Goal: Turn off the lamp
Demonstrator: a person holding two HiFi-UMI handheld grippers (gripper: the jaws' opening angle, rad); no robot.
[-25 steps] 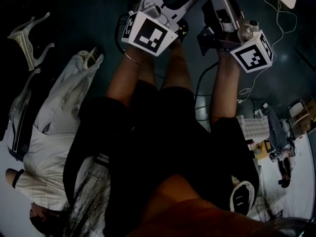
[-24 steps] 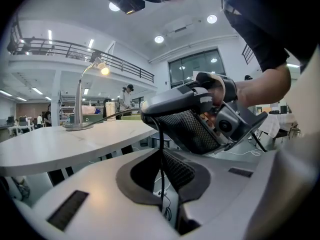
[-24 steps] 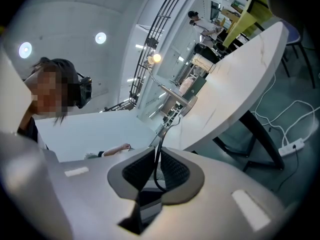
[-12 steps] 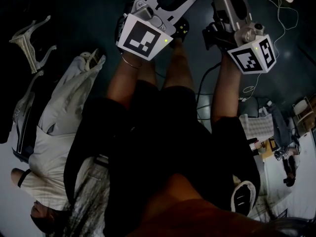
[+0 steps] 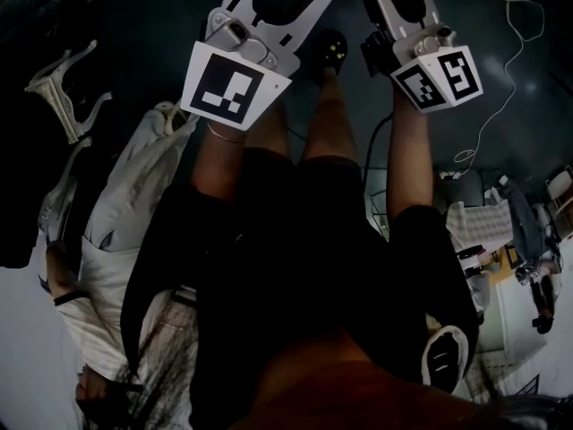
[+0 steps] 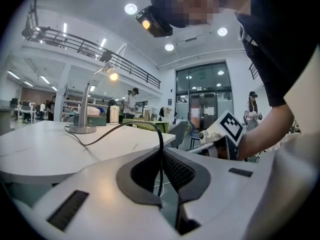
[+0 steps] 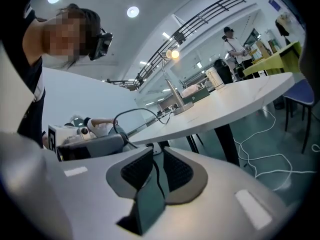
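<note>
The lamp (image 6: 83, 128) stood lit on the white table (image 6: 45, 156), at ten o'clock from the left gripper (image 6: 161, 156) and well apart; the right gripper (image 7: 156, 154) saw it near one o'clock; both jaw pairs were narrowly parted and empty, probably kept slim for pressing its switch, which I couldn't make out.

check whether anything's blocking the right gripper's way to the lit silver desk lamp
Nothing solid is visible in the way. Beyond the right gripper, the lit silver desk lamp stands on the white round table, with bare tabletop in front of it. Only the lamp's own black cord loops off the table edge toward the gripper.
</note>
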